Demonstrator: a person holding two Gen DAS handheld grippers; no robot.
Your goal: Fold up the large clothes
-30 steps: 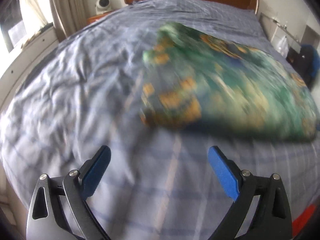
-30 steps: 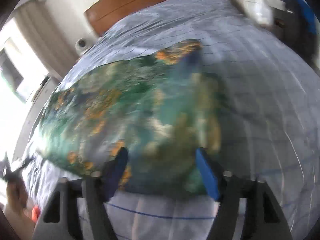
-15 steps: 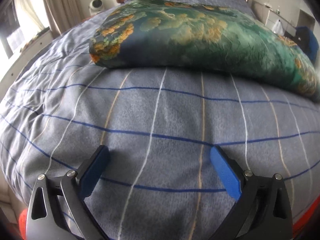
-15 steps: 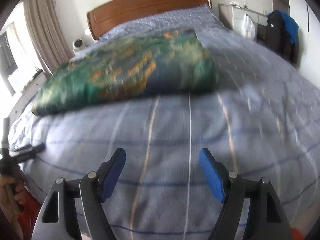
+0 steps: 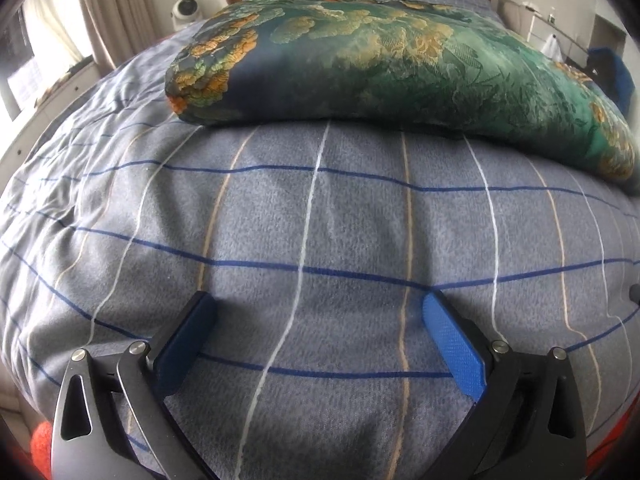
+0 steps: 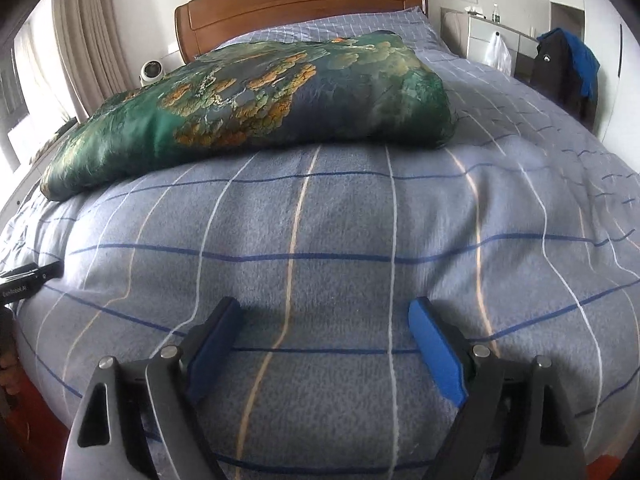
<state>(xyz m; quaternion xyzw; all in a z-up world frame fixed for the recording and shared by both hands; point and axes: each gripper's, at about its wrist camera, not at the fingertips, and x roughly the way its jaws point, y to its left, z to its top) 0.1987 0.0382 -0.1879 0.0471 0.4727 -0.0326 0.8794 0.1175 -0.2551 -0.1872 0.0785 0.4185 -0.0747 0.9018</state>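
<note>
A folded green cloth with orange and gold flower print (image 5: 392, 64) lies across the middle of the bed; it also shows in the right wrist view (image 6: 256, 100). My left gripper (image 5: 320, 320) is open and empty, low over the grey checked bedspread (image 5: 320, 220), well short of the cloth's near edge. My right gripper (image 6: 324, 324) is open and empty too, over the bedspread (image 6: 360, 220) near the foot of the bed. The left gripper's body (image 6: 28, 280) shows at the left edge of the right wrist view.
A wooden headboard (image 6: 300, 0) stands behind the cloth. Curtains (image 6: 84, 36) and a small white fan (image 6: 152, 70) are at the left. A white cabinet (image 6: 492, 36) and a dark jacket with blue (image 6: 568, 68) are at the right.
Both grippers have pulled back from the cloth toward the foot of the bed and dropped lower. The cloth now lies folded and still. Both grippers stay open.
</note>
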